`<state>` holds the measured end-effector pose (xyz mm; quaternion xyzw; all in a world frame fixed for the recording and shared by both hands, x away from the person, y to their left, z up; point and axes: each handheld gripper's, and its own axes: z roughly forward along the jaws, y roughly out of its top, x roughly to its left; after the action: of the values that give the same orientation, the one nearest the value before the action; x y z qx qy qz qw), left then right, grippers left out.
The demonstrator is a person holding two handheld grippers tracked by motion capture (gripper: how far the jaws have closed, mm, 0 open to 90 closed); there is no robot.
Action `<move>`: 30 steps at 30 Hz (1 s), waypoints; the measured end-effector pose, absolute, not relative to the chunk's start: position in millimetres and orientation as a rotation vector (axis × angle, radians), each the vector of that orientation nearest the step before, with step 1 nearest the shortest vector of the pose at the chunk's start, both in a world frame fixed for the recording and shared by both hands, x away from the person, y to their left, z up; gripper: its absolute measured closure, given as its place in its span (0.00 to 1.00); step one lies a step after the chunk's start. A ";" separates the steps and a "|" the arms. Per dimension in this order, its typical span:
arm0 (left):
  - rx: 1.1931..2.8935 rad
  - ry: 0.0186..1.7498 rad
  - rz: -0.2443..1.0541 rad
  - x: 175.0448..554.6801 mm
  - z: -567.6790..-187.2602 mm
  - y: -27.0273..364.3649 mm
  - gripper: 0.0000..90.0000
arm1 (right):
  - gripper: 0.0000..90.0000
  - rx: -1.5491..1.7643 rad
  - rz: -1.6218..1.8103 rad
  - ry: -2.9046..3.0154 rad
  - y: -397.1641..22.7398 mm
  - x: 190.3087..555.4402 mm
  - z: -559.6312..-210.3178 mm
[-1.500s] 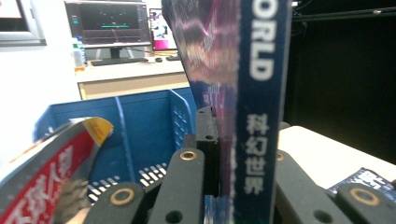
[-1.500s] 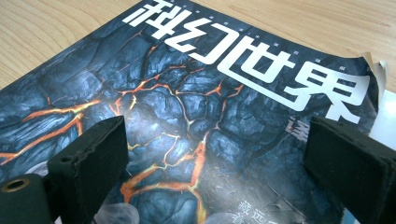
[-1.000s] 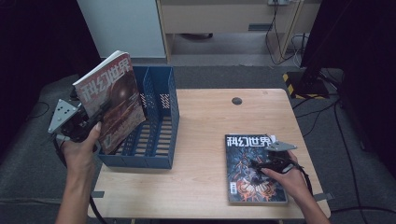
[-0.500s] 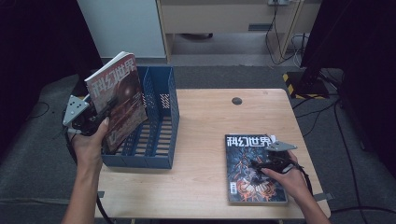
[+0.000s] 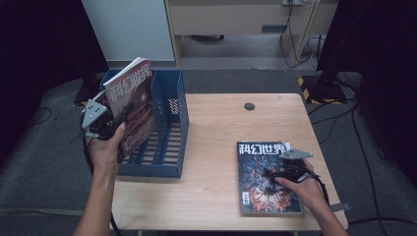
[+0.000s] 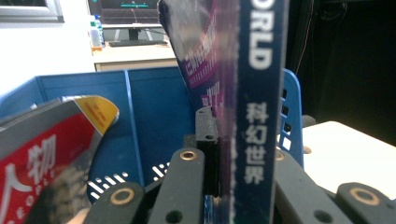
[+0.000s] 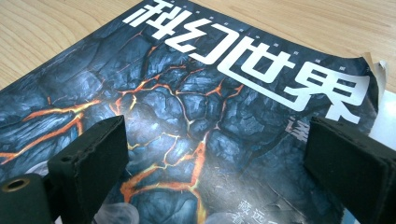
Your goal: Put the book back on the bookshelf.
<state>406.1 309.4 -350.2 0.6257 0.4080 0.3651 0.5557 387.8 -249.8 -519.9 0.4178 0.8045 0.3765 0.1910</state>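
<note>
High view looks down and forward over the desk [image 5: 216, 128]; each gripper view rides close — left at the blue file rack [image 6: 154, 107], right over the lava-cover magazine [image 7: 187, 121] — both seen from above.

The left forearm enters from about 7 o'clock in the high view and rises to the left hand [image 5: 105, 147], which grips the left gripper [image 5: 120, 118] with its grey plate at 10 o'clock from the hand. In the left gripper view the jaws are clamped tight. The right forearm comes in from 5 o'clock; the right hand [image 5: 300, 184] lies low, and the right gripper [image 7: 215, 154] has its jaws spread wide apart.
</note>
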 end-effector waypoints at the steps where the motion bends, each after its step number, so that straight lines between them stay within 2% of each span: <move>1: 1.479 0.964 0.861 406.9 -351.7 309.0 0.93 | 0.08 1.176 1.058 2.258 -249.7 387.8 -519.9; 16: 1.476 0.990 0.887 413.9 -364.0 310.8 0.93 | 0.08 1.177 1.061 2.258 -250.0 387.5 -520.0; 30: 1.450 0.994 0.857 421.3 -382.5 304.3 0.93 | 0.08 1.175 1.063 2.257 -250.1 387.5 -520.2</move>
<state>421.3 304.3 -382.5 0.6149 0.4214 0.3634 0.5589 387.5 -250.1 -520.2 0.4183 0.8034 0.3785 0.1906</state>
